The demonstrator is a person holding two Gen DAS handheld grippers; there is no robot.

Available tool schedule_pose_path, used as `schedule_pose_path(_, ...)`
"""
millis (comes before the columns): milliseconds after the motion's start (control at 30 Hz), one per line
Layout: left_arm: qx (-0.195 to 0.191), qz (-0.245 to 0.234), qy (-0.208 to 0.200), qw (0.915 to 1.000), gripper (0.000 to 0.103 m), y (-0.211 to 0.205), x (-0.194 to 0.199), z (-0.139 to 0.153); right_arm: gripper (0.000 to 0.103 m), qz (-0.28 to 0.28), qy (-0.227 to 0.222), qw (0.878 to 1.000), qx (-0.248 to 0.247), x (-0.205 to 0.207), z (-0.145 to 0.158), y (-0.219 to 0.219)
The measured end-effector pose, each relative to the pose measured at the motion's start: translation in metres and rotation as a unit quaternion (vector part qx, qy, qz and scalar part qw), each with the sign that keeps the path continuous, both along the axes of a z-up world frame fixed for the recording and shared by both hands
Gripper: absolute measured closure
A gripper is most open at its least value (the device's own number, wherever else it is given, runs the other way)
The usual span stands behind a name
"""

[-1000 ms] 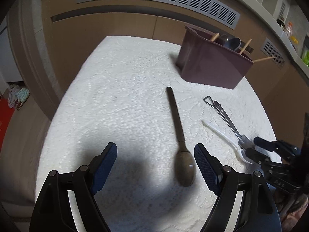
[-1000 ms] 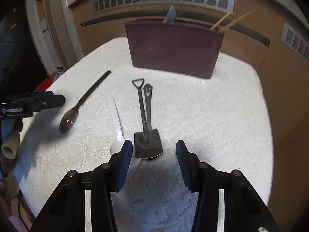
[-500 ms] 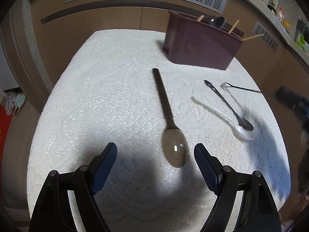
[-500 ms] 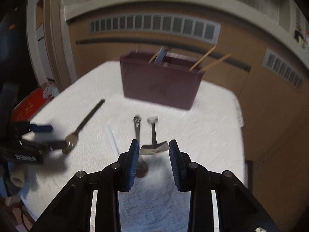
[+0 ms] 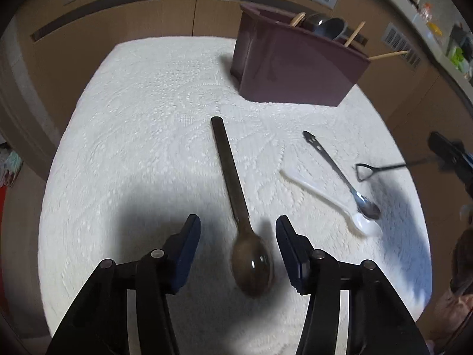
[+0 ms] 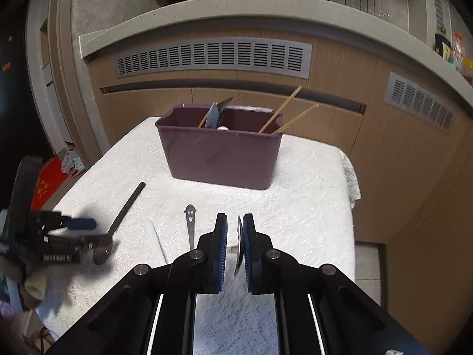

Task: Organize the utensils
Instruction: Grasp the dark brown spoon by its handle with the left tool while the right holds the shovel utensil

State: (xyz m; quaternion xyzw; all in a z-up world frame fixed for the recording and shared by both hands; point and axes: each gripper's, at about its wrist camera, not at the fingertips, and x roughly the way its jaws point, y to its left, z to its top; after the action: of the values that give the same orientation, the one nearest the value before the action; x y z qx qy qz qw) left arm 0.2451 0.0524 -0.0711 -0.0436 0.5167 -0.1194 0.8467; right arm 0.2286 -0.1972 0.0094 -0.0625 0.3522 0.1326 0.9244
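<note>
Holder (image 5: 298,68) at table's (image 5: 142,112) far side; long spoon (image 5: 236,195) before it, two spoons (image 5: 351,198) rightward.

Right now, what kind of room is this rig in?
Probably a home kitchen or dining corner: a table under a white lace cloth, a maroon utensil caddy holding chopsticks, and wood-panel cabinets with a vent grille under a counter.

The right gripper (image 6: 235,248) pinches a thin metal utensil (image 6: 238,245) between its fingers (image 6: 221,245), facing the maroon caddy (image 6: 220,153).
</note>
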Motion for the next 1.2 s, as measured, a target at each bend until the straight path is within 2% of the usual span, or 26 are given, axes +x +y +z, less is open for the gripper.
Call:
schedule_pose_path(133, 0.029, -0.005, 0.027, 0.9992, 0.06, -0.007, 0.036, -0.004, 0.094, 0.007, 0.011, 1.0, 0.007, -0.003, -0.01, 0.0)
schedule_pose_path(233, 0.057, -0.003, 0.023, 0.9981, 0.065, -0.014, 0.056, -0.006, 0.092, 0.015, 0.02, 1.0, 0.01, -0.009, -0.018, -0.002)
schedule_pose_path(300, 0.069, -0.006, 0.017, 0.9974, 0.072, -0.02, 0.064, -0.006, 0.087, 0.029, 0.028, 0.999, 0.008, -0.014, -0.024, -0.001)
schedule_pose_path(367, 0.088, -0.01, 0.002, 0.9961, 0.077, -0.029, 0.066, -0.006, 0.077, 0.039, 0.028, 0.999, -0.001, -0.021, -0.029, -0.001)
schedule_pose_path(400, 0.093, -0.016, -0.008, 0.9955, 0.086, -0.034, 0.064, -0.006, 0.067, 0.042, 0.028, 0.999, -0.006, -0.023, -0.031, -0.002)
schedule_pose_path(433, 0.095, -0.02, -0.015, 0.9952, 0.089, -0.036, 0.061, -0.005, 0.061, 0.043, 0.03, 0.999, -0.008, -0.025, -0.033, -0.003)
schedule_pose_path(467, 0.098, -0.02, -0.025, 0.9947, 0.089, -0.039, 0.056, -0.004, 0.06, 0.04, 0.031, 0.999, -0.008, -0.026, -0.035, -0.006)
schedule_pose_path(700, 0.041, -0.012, -0.099, 0.9941, 0.09, -0.034, 0.005, 0.024, 0.06, 0.013, 0.062, 0.998, -0.024, -0.01, -0.054, -0.019)
schedule_pose_path(867, 0.008, 0.009, -0.155, 0.9878, 0.09, -0.021, -0.026, 0.051, 0.063, 0.031, 0.091, 0.995, -0.025, 0.023, -0.077, -0.01)
schedule_pose_path(967, -0.012, 0.02, -0.166, 0.9858, 0.09, -0.013, -0.033, 0.062, 0.066, 0.034, 0.1, 0.994, -0.03, 0.044, -0.089, -0.006)
schedule_pose_path(1000, -0.018, 0.023, -0.168, 0.9853, 0.09, -0.01, -0.036, 0.064, 0.07, 0.035, 0.096, 0.994, -0.03, 0.047, -0.089, -0.005)
schedule_pose_path(1033, -0.021, 0.026, -0.17, 0.9848, 0.09, -0.008, -0.037, 0.065, 0.082, 0.037, 0.095, 0.994, -0.036, 0.049, -0.088, -0.003)
schedule_pose_path(1200, -0.032, 0.03, -0.18, 0.9827, 0.09, -0.008, -0.046, 0.068, 0.082, 0.033, 0.069, 0.995, -0.06, 0.033, -0.075, 0.007)
